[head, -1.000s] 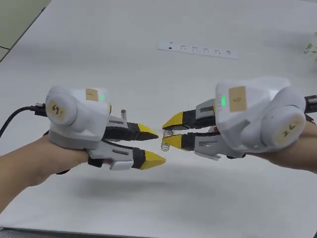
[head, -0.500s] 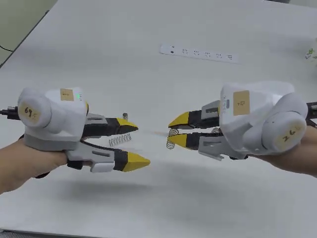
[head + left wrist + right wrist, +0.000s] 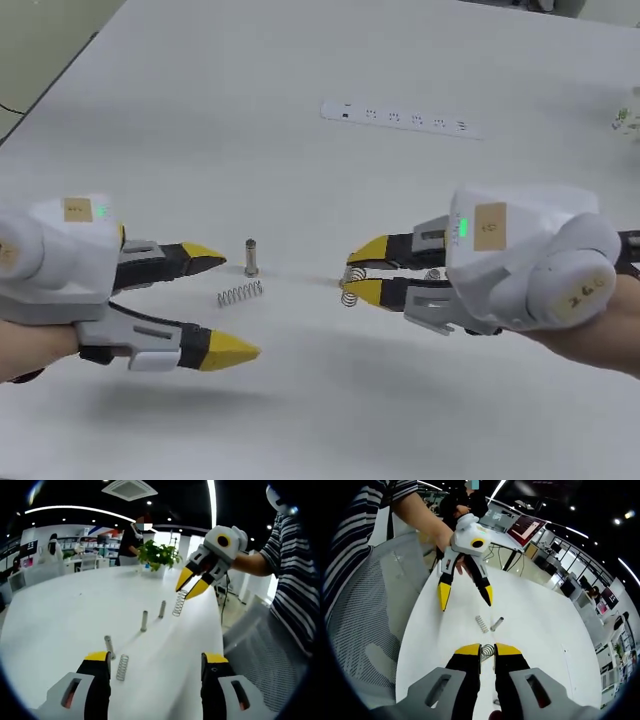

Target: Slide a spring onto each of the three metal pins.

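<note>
So the left gripper (image 3: 222,305) is spread wide with nothing in it. Next over, a pin (image 3: 251,257) stands mid-desk (image 3: 300,60), and a loose spring (image 3: 240,293) lies just beside it, toward the near edge. The right gripper (image 3: 358,272) is pinched on a second spring (image 3: 348,287). In the left gripper view the three pins (image 3: 144,621) look bare, so I'd say zero done, three left.

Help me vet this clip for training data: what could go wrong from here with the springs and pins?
1. The right gripper pinches the small coiled metal spring by one end, so it may slip out or flex off-line when pressed onto a pin.
2. The short upright metal pins seem to stand free on the white table; a sideways push could topple one.
3. The second coiled spring lies loose beside the nearest pin; the open left gripper might knock it away.
</note>
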`<control>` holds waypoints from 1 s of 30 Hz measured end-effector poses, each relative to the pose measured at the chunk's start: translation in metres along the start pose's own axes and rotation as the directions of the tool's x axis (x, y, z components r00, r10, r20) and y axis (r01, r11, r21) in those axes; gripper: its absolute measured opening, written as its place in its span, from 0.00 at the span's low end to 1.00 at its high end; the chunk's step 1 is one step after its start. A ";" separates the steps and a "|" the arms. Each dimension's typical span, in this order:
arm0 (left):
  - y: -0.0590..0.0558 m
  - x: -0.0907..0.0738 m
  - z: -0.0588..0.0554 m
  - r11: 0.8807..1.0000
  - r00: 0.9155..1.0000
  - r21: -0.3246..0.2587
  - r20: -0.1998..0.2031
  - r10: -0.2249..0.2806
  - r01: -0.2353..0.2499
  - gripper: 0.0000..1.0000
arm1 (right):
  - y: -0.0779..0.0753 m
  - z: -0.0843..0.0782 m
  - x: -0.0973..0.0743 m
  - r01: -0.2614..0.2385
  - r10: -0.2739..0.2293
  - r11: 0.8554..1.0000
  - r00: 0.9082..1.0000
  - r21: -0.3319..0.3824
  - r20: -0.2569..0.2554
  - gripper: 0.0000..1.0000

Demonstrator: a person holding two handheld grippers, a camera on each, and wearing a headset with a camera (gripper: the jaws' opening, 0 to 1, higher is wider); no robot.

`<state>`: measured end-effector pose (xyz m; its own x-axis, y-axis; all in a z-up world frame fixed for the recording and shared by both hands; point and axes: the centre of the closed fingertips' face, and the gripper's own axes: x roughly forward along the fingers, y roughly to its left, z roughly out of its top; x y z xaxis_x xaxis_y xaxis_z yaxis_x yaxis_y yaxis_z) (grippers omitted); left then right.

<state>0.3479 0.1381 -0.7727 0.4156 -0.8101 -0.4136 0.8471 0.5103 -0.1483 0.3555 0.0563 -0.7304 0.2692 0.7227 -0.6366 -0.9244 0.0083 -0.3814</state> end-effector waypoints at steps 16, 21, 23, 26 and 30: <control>0.017 -0.023 -0.014 0.997 0.997 -0.031 0.025 0.078 -0.077 0.98 | -0.013 -0.013 -0.005 0.048 -0.048 0.999 0.999 0.015 -0.023 0.07; 0.022 -0.028 -0.012 0.994 0.994 -0.046 0.043 0.100 -0.098 0.98 | -0.028 -0.017 -0.006 0.079 -0.078 0.996 0.997 0.047 -0.021 0.07; 0.023 -0.029 -0.012 0.993 0.994 -0.052 0.044 0.105 -0.102 0.98 | -0.033 -0.020 -0.005 0.086 -0.085 0.994 0.996 0.060 -0.023 0.07; 0.022 -0.031 -0.013 0.993 0.993 -0.051 0.042 0.110 -0.108 0.98 | -0.043 -0.024 -0.004 0.106 -0.104 0.992 0.994 0.068 -0.031 0.07; 0.021 -0.034 -0.015 0.992 0.993 -0.053 0.041 0.115 -0.112 0.98 | -0.055 -0.025 -0.002 0.123 -0.121 0.987 0.992 0.102 -0.027 0.07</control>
<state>0.3471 0.1807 -0.7754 0.5233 -0.7574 -0.3905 0.7761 0.6129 -0.1486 0.4129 0.0368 -0.7249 0.3862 0.6977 -0.6034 -0.9069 0.1676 -0.3866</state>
